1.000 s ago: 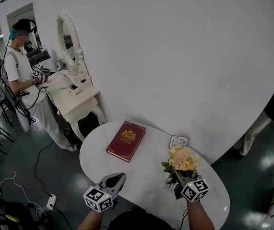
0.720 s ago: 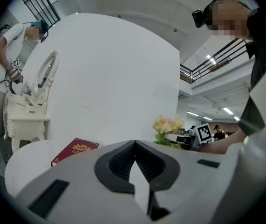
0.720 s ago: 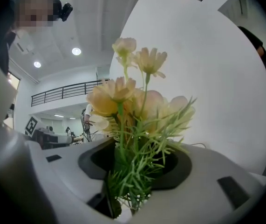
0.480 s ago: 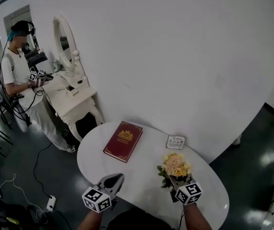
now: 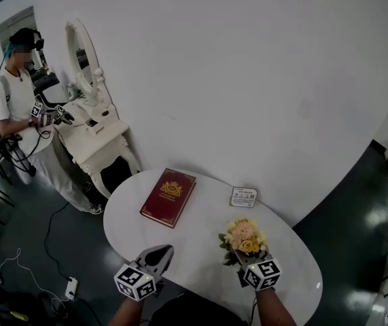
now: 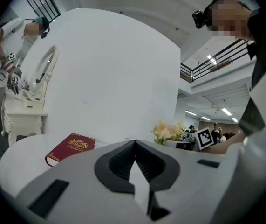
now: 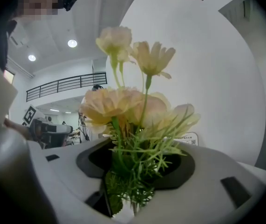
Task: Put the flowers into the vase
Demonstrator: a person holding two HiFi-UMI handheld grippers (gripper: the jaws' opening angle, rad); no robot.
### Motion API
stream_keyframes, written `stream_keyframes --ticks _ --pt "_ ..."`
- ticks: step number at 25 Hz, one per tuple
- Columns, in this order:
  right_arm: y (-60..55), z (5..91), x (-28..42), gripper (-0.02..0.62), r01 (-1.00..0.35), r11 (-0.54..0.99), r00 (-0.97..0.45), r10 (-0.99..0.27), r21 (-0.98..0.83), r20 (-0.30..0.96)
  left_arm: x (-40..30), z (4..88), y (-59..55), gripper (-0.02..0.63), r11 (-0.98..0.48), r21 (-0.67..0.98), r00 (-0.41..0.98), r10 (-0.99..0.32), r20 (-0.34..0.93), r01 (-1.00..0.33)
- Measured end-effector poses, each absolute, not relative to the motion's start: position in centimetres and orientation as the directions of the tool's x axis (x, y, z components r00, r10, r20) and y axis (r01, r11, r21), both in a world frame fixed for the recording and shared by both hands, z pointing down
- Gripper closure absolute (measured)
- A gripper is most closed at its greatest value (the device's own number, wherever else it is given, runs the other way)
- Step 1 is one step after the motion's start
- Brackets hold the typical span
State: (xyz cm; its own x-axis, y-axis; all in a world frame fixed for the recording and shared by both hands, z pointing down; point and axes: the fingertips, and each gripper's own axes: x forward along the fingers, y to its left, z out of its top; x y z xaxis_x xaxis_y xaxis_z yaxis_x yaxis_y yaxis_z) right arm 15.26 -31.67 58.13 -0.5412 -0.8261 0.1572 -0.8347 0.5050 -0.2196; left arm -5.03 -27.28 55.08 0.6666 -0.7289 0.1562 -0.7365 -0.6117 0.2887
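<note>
Left claw (image 5: 161,252), jaws pressed together and empty, hangs over the near left edge of a white oval counter (image 5: 200,246). A red book (image 5: 168,196) lies at the counter's far left. Right claw (image 5: 246,257), jaws apart and just now opening wider, has the green stems of a bunch of pale yellow flowers (image 5: 243,235) standing between them at the near right. A small white card (image 5: 243,196) lies beyond the flowers, by the far edge.
</note>
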Motion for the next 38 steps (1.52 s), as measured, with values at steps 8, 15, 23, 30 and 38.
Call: stream_keyframes --ticks 8,15,23,30,38 --pt "-31.6 58.1 15.6 0.304 -0.843 0.491 -0.528 -0.835 -0.222 0.157 -4.1 55.5 -27.4 0.595 -0.626 0.304 0.685 -0.711 0.155 -0.718" --pt "-31.6 58.0 16.3 0.286 -0.846 0.469 -0.514 -0.844 -0.252 0.154 -3.9 55.5 -27.6 0.595 -0.635 0.308 0.695 -0.702 0.152 -0.709" --pt "-31.2 58.0 17.2 0.270 -0.852 0.428 -0.486 -0.860 -0.301 0.152 -2.7 55.7 -27.6 0.595 -0.656 0.320 0.720 -0.679 0.147 -0.684" --pt "-31.0 58.1 17.7 0.270 -0.861 0.413 -0.472 -0.867 -0.298 0.160 -2.1 56.0 -27.3 0.595 -0.665 0.330 0.733 -0.662 0.155 -0.670" --pt "-30.8 58.4 17.9 0.270 -0.860 0.409 -0.470 -0.868 -0.306 0.159 -2.0 56.4 -27.0 0.595 -0.664 0.334 0.736 -0.657 0.166 -0.669"
